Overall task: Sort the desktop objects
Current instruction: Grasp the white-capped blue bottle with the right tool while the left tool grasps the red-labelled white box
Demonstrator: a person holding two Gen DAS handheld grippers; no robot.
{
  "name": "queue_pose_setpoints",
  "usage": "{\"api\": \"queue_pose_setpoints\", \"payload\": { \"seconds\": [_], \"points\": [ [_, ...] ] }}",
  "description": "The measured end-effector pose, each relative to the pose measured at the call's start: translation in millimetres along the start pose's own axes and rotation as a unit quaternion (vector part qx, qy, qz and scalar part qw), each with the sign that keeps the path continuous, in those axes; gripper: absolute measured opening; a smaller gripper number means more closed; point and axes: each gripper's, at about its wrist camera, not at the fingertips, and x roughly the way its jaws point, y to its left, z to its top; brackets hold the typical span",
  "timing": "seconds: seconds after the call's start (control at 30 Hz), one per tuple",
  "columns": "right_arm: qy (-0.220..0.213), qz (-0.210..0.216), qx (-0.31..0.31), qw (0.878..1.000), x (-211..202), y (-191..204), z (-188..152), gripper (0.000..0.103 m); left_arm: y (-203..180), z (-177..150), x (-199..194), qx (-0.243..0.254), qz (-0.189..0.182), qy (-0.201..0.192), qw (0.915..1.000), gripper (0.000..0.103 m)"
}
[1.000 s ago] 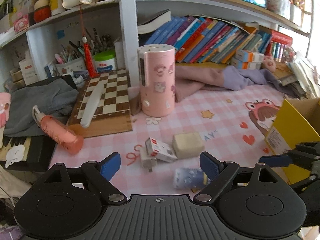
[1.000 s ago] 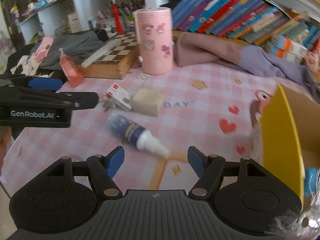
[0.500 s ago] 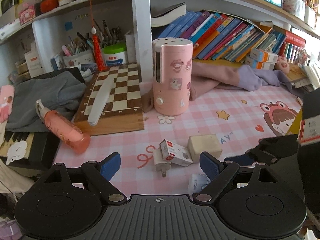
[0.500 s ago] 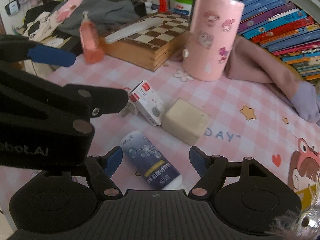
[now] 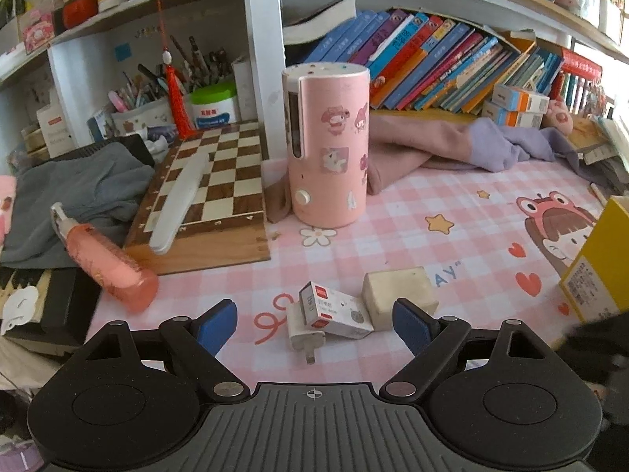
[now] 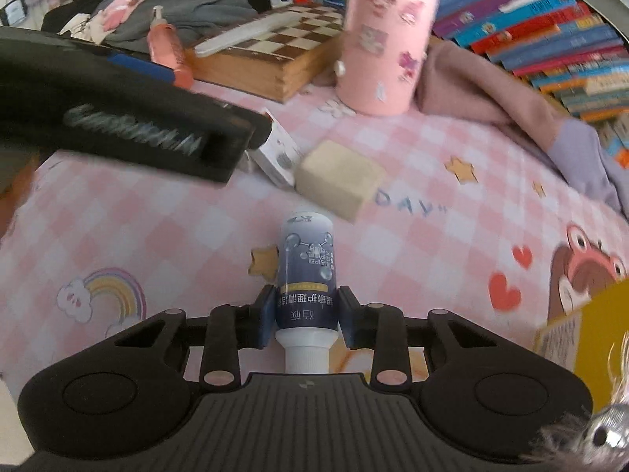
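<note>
Right wrist: right hand-held gripper [image 6: 306, 319] just clenched on blue bottle [image 6: 306, 275] | left hand-held gripper [image 5: 314, 324] spread wide, empty

Left gripper [image 5: 315, 322] wide apart over pink checked table [image 5: 393, 212]. Between the fingers: white charger plug [image 5: 304, 330], small white box [image 5: 338, 308] leaning on it, beige block [image 5: 399, 295] touching the box. Behind: upright pink cylinder [image 5: 328, 145], chessboard [image 5: 212, 185], toppled pink bottle [image 5: 110, 263].
</note>
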Motion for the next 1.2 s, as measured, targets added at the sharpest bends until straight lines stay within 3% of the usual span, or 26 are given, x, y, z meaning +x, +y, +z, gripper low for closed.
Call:
{"api": "queue_pose_setpoints", "payload": {
  "seconds": [0.17, 0.3, 0.37, 0.43, 0.57, 0.73, 0.9, 1.0, 1.03, 1.2],
  "points": [
    [0.008, 0.012, 0.024, 1.000, -11.4, -5.7, -16.5, 0.030, -7.0, -1.8, 25.4, 0.026, 0.010, 0.019, 0.9994, 0.083],
    [0.012, 0.022, 0.046, 0.999, -14.2, -11.5, -21.3, 0.031, -9.6, -2.3, 42.9, 0.031, 0.010, 0.040, 0.9987, 0.056],
    [0.015, 0.024, 0.048, 0.998, -13.4, -12.0, -21.5, 0.031, -8.6, -1.1, 47.9, 0.013, 0.000, 0.046, 0.9988, 0.053],
    [0.018, 0.024, 0.049, 0.998, -12.1, -13.2, -21.6, 0.031, -9.5, 0.7, 48.3, -0.001, 0.008, 0.044, 0.9990, 0.043],
    [0.022, 0.029, 0.060, 0.998, -9.5, -18.4, -21.8, 0.031, -17.9, 3.1, 39.7, 0.008, 0.003, 0.032, 0.9995, 0.031],
    [0.018, 0.027, 0.067, 0.997, -8.8, -21.7, -20.8, 0.039, -26.5, 5.6, 44.7, 0.030, 0.013, 0.030, 0.9990, 0.031],
    [0.011, 0.028, 0.063, 0.998, -8.8, -23.1, -17.4, 0.041, -24.3, 10.9, 49.7, 0.034, 0.012, 0.023, 0.9991, 0.032],
    [0.012, 0.030, 0.064, 0.997, -7.7, -23.8, -17.5, 0.041, -27.0, 12.1, 50.4, 0.040, 0.005, 0.023, 0.9989, 0.026],
    [0.012, 0.030, 0.065, 0.997, -7.5, -24.2, -17.4, 0.041, -27.8, 12.1, 50.9, 0.041, -0.001, 0.025, 0.9988, 0.019],
    [0.012, 0.029, 0.061, 0.998, -6.1, -22.9, -16.2, 0.038, -38.1, 9.4, 47.6, 0.070, -0.009, 0.026, 0.9972, 0.013]
  ]
}}
